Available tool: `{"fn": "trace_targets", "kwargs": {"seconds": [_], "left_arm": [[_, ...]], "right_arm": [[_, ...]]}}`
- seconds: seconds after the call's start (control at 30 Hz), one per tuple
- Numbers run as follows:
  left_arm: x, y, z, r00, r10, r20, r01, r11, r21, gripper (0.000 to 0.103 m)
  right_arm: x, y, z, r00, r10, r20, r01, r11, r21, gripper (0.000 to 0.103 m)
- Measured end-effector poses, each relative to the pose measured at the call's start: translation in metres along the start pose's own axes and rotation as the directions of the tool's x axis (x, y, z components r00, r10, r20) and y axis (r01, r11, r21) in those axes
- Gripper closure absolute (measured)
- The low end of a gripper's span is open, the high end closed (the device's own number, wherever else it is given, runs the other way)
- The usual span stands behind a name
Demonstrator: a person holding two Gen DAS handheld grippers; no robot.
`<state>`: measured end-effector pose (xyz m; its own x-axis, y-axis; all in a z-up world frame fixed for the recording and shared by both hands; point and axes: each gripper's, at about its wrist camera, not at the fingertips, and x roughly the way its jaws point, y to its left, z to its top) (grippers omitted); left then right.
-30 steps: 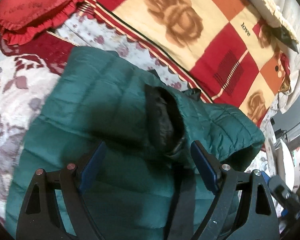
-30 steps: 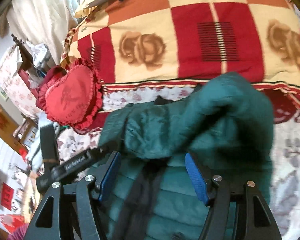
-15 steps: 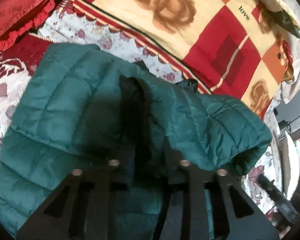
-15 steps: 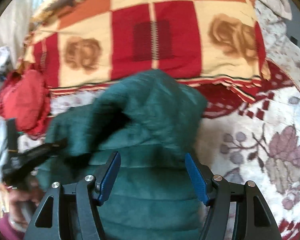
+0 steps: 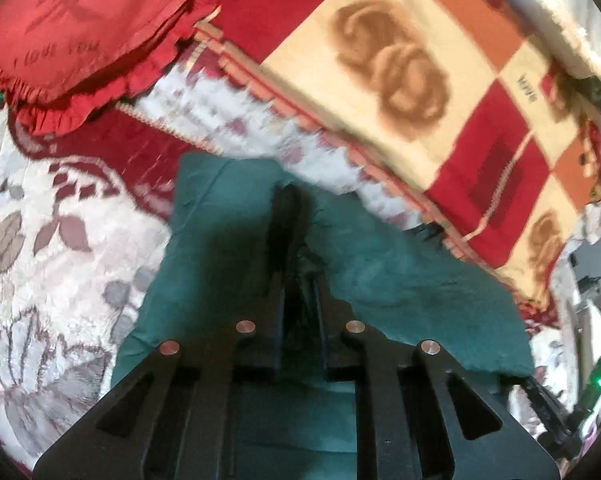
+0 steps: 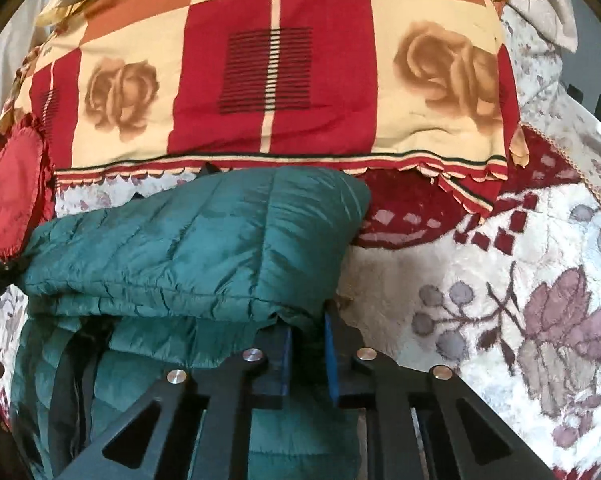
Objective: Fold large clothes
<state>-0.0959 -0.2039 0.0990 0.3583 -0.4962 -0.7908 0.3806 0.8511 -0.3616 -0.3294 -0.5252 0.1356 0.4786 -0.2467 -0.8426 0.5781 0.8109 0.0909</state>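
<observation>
Left wrist view puts the left claw [image 5: 296, 280] closest, its jaws drawn tight together on a dark fold of the green jacket [image 5: 400, 280]; the black strip rising between the fingers looks like the jacket's lining or zipper edge, though blur keeps me from telling which. Jacket fabric spreads on both sides of this claw and under it. Left of it lies the floral bedspread [image 5: 60, 260], and farther off to the upper left a red pillow [image 5: 80, 20] with a frilled edge and faint lettering. Beyond the claw, and running off to its right, is the checked blanket [image 5: 380, 60] with brown roses. This view is smeared, so the jacket's quilting hardly shows.

Right wrist view is sharp. The right claw [image 6: 306, 344] is likewise pinched narrow, its blue pads gripping the jacket's edge where a folded-over layer hangs just above them. Ahead of it and to its left, the jacket [image 6: 204, 240] lies doubled on the bed, quilted seams clear, with a lower layer and a dark strip visible beneath, down the claw's left side. To the right of this claw the bedspread [image 6: 540, 300] is bare, with purple leaves. Farther ahead, the blanket [image 6: 268, 72] lies behind the jacket, the word "love" readable at the top, and the pillow [image 6: 8, 192] sits at the far left.
</observation>
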Motion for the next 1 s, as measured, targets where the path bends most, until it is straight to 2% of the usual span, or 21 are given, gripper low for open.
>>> {"fn": "trace_targets", "kwargs": {"seconds": [0.07,0.17,0.27,0.33,0.4,0.47,0.5,0.53,0.57,0.6,0.63,0.7,0.77,0.87,0.93,1.0], "left_arm": [[0.013,0.005,-0.007,0.999,0.02,-0.03,-0.02,1.0,0.001,0.091],[0.017,0.005,-0.011,0.999,0.034,-0.027,-0.034,0.999,0.011,0.091],[0.015,0.004,-0.012,0.999,0.031,-0.031,-0.03,0.999,0.037,0.091],[0.008,0.006,-0.011,0.999,0.02,-0.031,-0.018,0.999,0.044,0.089],[-0.003,0.008,-0.007,1.0,0.014,-0.015,-0.013,0.999,0.047,0.079],[-0.015,0.008,-0.002,0.999,0.045,0.014,-0.045,0.998,0.053,0.069],[-0.022,0.007,0.001,0.998,0.049,0.036,-0.05,0.997,0.053,0.063],[-0.029,0.005,0.004,0.997,0.044,0.064,-0.047,0.998,0.048,0.054],[-0.035,0.003,0.006,0.996,0.038,0.086,-0.041,0.998,0.044,0.05],[-0.04,-0.001,0.008,0.994,0.032,0.105,-0.036,0.998,0.044,0.044],[-0.042,-0.004,0.01,0.993,0.027,0.118,-0.033,0.998,0.047,0.043],[-0.043,-0.014,0.011,0.99,0.022,0.138,-0.031,0.997,0.065,0.043],[-0.032,-0.025,0.012,0.992,0.025,0.125,-0.038,0.994,0.099,0.042],[-0.003,-0.034,0.01,0.994,0.093,0.063,-0.101,0.986,0.135,0.042],[0.018,-0.033,0.007,0.989,0.147,0.02,-0.148,0.978,0.147,0.042],[0.038,-0.024,0.002,0.986,0.169,-0.016,-0.165,0.977,0.138,0.04]], "right_arm": [[0.011,0.004,-0.009,0.999,-0.017,-0.042,0.016,1.0,-0.019,0.093],[0.014,-0.001,-0.015,0.998,-0.011,-0.066,0.011,1.0,-0.011,0.093],[0.009,-0.014,-0.013,0.995,0.046,-0.083,-0.042,0.998,0.044,0.093],[-0.005,-0.025,-0.011,0.989,0.121,-0.081,-0.111,0.986,0.123,0.093],[-0.022,-0.028,-0.008,0.986,0.164,-0.039,-0.156,0.975,0.161,0.093],[-0.033,-0.026,-0.002,0.986,0.164,-0.002,-0.161,0.973,0.165,0.092],[-0.038,-0.022,0.005,0.986,0.169,0.017,-0.169,0.972,0.164,0.088],[-0.039,-0.018,0.009,0.984,0.177,0.021,-0.178,0.97,0.163,0.079],[-0.037,-0.011,0.016,0.98,0.199,0.023,-0.2,0.966,0.163,0.06],[-0.035,-0.005,0.02,0.977,0.209,0.029,-0.211,0.963,0.166,0.05],[-0.033,0.001,0.023,0.977,0.211,0.04,-0.215,0.963,0.165,0.042],[-0.02,0.021,0.031,0.979,0.198,0.038,-0.201,0.973,0.11,0.041],[-0.004,0.037,0.031,0.985,0.174,0.015,-0.175,0.983,0.062,0.041],[0.022,0.057,0.028,0.992,0.127,0.002,-0.127,0.992,0.015,0.041],[0.035,0.062,0.023,0.997,0.076,0.009,-0.076,0.997,-0.027,0.041],[0.052,0.062,0.016,0.999,0.047,-0.018,-0.048,0.997,-0.057,0.041]]}}
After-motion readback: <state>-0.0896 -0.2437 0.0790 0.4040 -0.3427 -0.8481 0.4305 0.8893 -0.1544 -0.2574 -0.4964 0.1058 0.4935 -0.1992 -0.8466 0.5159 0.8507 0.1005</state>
